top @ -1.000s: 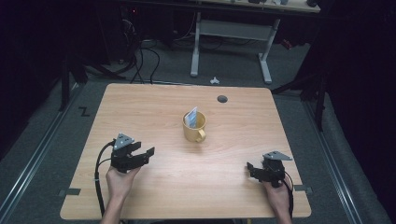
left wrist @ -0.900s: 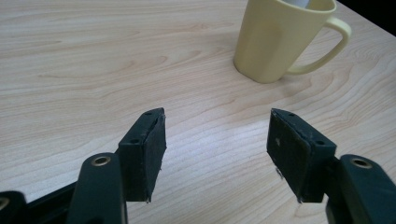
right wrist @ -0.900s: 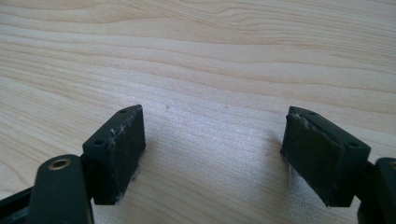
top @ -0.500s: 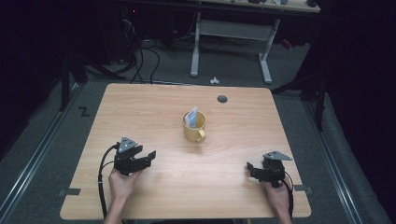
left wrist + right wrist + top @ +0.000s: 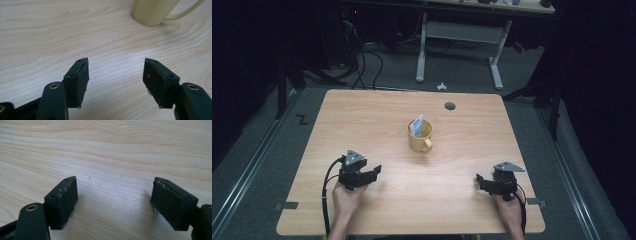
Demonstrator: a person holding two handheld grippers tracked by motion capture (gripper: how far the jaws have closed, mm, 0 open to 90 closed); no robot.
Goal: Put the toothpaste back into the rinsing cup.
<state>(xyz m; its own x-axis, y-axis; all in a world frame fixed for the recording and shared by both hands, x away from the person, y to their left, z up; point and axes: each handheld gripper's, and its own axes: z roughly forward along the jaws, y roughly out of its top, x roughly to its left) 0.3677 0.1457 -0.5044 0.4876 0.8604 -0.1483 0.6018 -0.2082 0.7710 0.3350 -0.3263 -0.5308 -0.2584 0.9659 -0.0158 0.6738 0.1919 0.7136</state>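
Left gripper (image 5: pixel 373 172) has sunk toward the near left of the table (image 5: pixel 372 120), jaws wide and empty; right gripper (image 5: pixel 482 181) hasn't budged, jaws just as wide.
Ahead at mid-table stands the yellow mug (image 5: pixel 419 136) holding what looks like a packet (image 5: pixel 416 125): approach level, clear of the handle.

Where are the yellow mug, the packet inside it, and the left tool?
yellow mug (image 5: pixel 418 143), high view, on its outer wall.
packet (image 5: pixel 417 125), high view, on its upright face.
left tool (image 5: pixel 373 171), high view, between its jaw tips.

Matt pale wood table (image 5: pixel 377 120), glossy yellow ceramic-looking mug (image 5: pixel 419 141), matt black fingers (image 5: pixel 80 77).
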